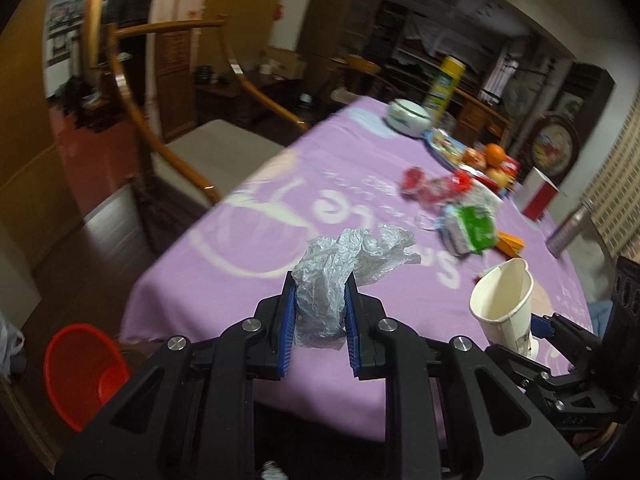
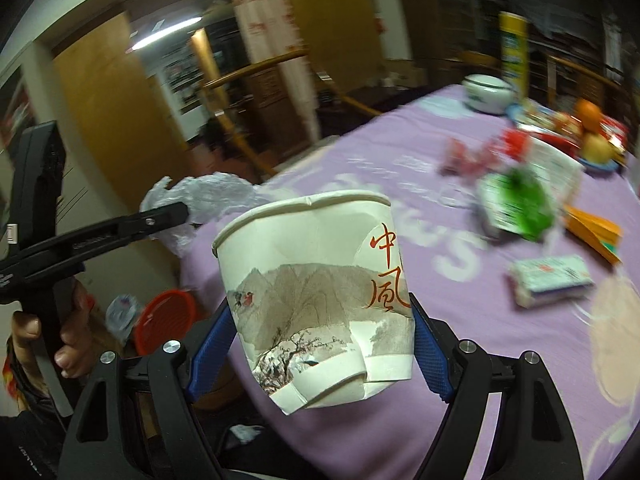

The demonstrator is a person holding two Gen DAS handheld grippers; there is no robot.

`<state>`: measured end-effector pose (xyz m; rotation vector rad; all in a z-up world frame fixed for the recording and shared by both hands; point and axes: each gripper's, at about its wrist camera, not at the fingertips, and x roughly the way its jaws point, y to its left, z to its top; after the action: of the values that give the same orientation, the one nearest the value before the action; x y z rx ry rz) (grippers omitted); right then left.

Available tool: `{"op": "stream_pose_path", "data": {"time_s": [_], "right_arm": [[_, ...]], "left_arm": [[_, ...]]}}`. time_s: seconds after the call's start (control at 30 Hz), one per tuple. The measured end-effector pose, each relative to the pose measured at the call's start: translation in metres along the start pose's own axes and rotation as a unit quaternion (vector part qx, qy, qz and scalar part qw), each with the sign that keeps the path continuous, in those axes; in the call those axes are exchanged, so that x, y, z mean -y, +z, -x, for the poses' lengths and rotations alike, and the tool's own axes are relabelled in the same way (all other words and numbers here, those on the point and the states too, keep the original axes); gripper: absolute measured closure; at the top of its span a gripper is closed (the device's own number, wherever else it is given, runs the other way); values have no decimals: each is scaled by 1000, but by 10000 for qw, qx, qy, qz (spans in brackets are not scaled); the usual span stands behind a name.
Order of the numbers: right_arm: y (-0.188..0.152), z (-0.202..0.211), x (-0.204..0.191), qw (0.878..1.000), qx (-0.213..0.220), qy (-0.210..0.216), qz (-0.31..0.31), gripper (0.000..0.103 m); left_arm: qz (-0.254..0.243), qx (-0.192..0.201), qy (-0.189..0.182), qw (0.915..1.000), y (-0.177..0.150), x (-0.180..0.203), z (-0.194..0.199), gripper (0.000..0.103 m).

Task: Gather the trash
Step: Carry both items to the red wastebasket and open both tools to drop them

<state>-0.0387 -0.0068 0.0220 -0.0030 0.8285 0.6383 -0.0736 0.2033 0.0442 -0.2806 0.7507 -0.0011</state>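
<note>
My left gripper [image 1: 320, 284] is shut on a crumpled clear plastic bag [image 1: 340, 264] and holds it above the near edge of the purple tablecloth [image 1: 240, 240]. It also shows in the right wrist view [image 2: 176, 214] with the bag [image 2: 208, 196]. My right gripper [image 2: 320, 316] is shut on a dented white paper cup [image 2: 316, 264] with a landscape print and red characters; the cup also shows in the left wrist view [image 1: 504, 308]. A red bin [image 1: 80, 372] stands on the floor at the lower left, also in the right wrist view [image 2: 164, 316].
On the table lie a green-and-white wrapper [image 1: 472, 228], red wrappers [image 1: 432, 184], a tissue pack [image 2: 552, 280], an orange box [image 2: 592, 232], a fruit plate [image 1: 480, 156], a white lidded bowl [image 1: 408, 116] and a yellow can [image 1: 446, 84]. A wooden chair [image 1: 192, 152] stands at the left.
</note>
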Motion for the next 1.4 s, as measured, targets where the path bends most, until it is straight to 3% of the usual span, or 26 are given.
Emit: {"op": "stream_pose_path", "data": {"time_s": [0.2, 0.4, 0.57, 0.67, 0.8, 0.97, 1.2, 1.3, 1.33, 1.4], "right_arm": [[13, -37, -90, 9929, -396, 789, 796, 23], [6, -98, -194, 9690, -1089, 1455, 1676, 23], [-13, -170, -257, 9462, -1819, 1774, 2004, 23], [-29, -220, -279, 9345, -2246, 1900, 2004, 23], [-46, -278, -294, 9253, -2747, 1959, 1732, 23], [-55, -328, -305, 9156, -3154, 2113, 1324, 23], [-64, -387, -314, 9057, -3524, 2023, 1206, 22], [-69, -394, -316, 9019, -3631, 2013, 1188, 21], [-67, -398, -318, 9014, -3650, 2009, 1176, 18], [-64, -400, -319, 9046, -3601, 1977, 1135, 12]], "left_arm": [[596, 81, 587, 9965, -23, -72, 30, 80], [1404, -50, 1403, 9801, -58, -165, 43, 80], [2188, -540, 2188, 9494, -104, -257, 25, 80], [2772, -991, 2222, 9295, -136, -312, 1, 80], [3101, -1359, 2419, 9093, -166, -356, -25, 80], [3268, -1714, 2402, 8979, -185, -384, -50, 80], [3301, -1874, 2479, 8913, -192, -397, -67, 77], [3259, -1944, 2517, 8903, -190, -396, -72, 75], [3202, -1988, 2559, 8902, -189, -394, -73, 72], [3151, -2033, 2636, 8887, -187, -391, -72, 56]]}}
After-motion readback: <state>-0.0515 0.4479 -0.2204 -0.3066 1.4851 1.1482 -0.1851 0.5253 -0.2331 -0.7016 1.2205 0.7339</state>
